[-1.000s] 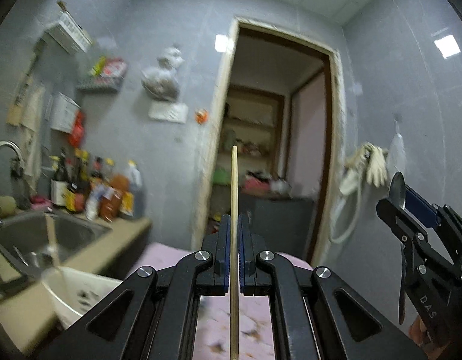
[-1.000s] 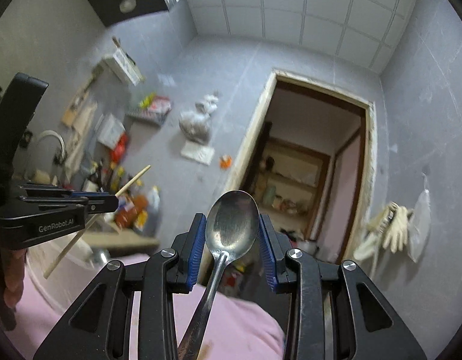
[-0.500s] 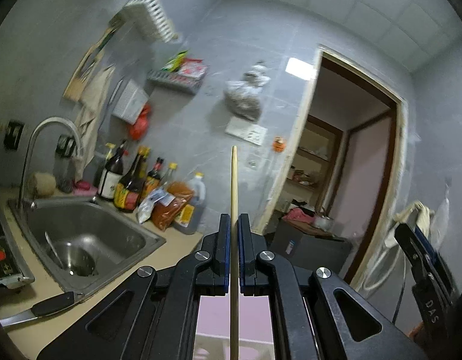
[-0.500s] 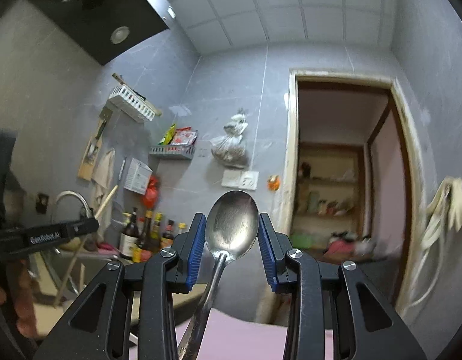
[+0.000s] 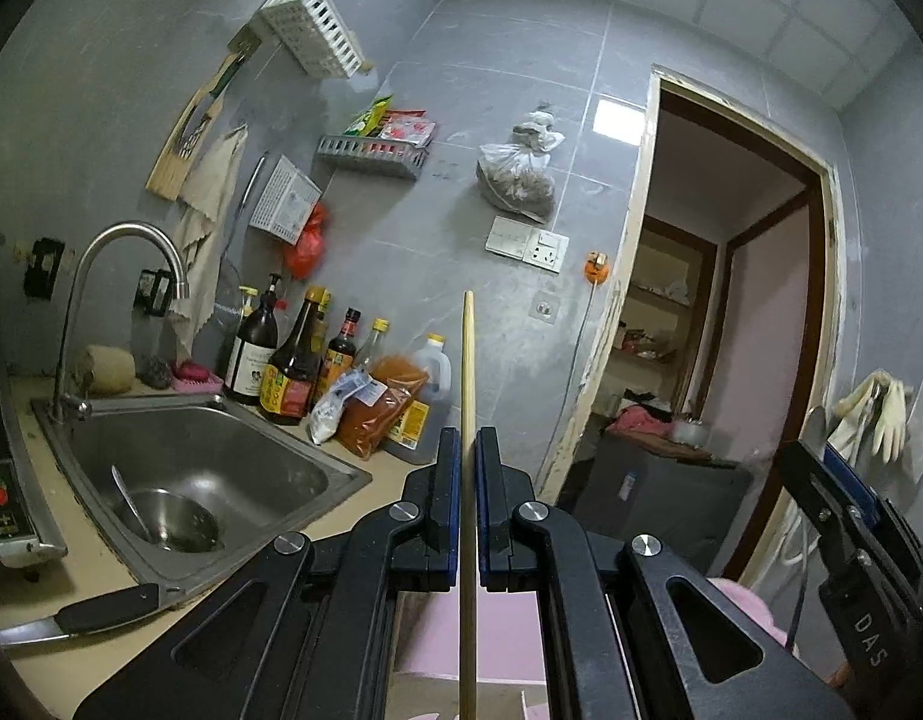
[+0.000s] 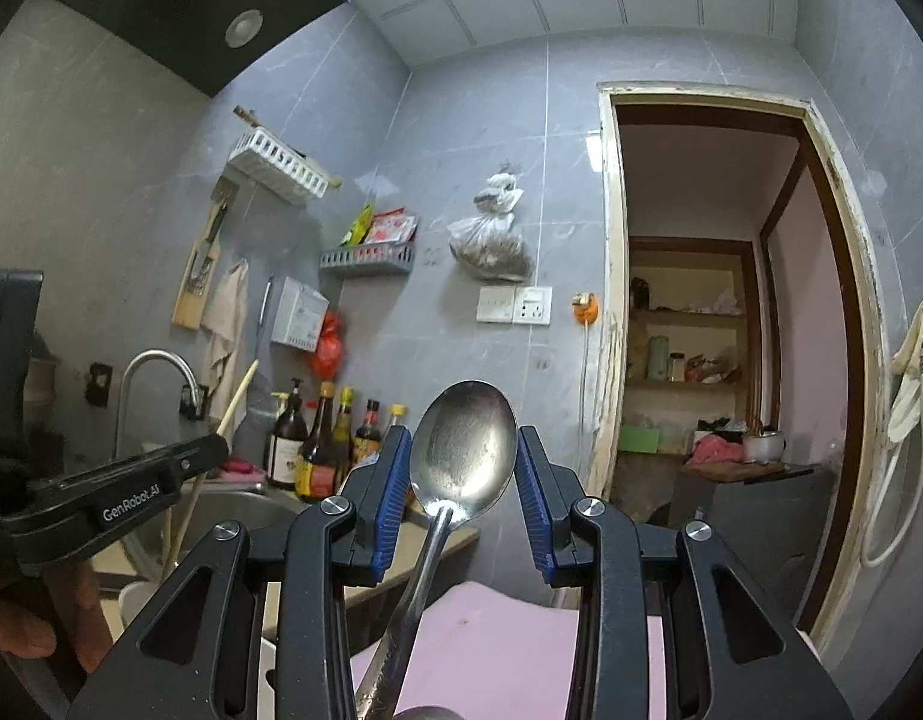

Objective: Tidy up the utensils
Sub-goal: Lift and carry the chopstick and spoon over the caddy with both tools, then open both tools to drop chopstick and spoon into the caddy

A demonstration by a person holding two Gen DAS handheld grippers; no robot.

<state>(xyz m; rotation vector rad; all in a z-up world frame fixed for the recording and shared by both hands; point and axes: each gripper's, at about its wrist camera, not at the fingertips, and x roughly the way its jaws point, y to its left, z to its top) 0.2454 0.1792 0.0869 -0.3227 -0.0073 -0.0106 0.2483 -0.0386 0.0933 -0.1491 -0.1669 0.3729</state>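
Currently, the left gripper (image 5: pixel 468 504) clamps a chopstick (image 5: pixel 468 372) and the right gripper (image 6: pixel 464 492) grips a spoon (image 6: pixel 464 450), both raised beside the sink (image 5: pixel 179 462); neither utensil is stowed yet.

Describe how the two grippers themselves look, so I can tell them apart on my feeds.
Both are black plastic with cut-out finger arms, silver pivot bolts and blue ribbed pads. The left gripper shows white "GenRobot.AI" lettering on its side; the right gripper shows "DAS". A dark glove cuff shows behind the left one.
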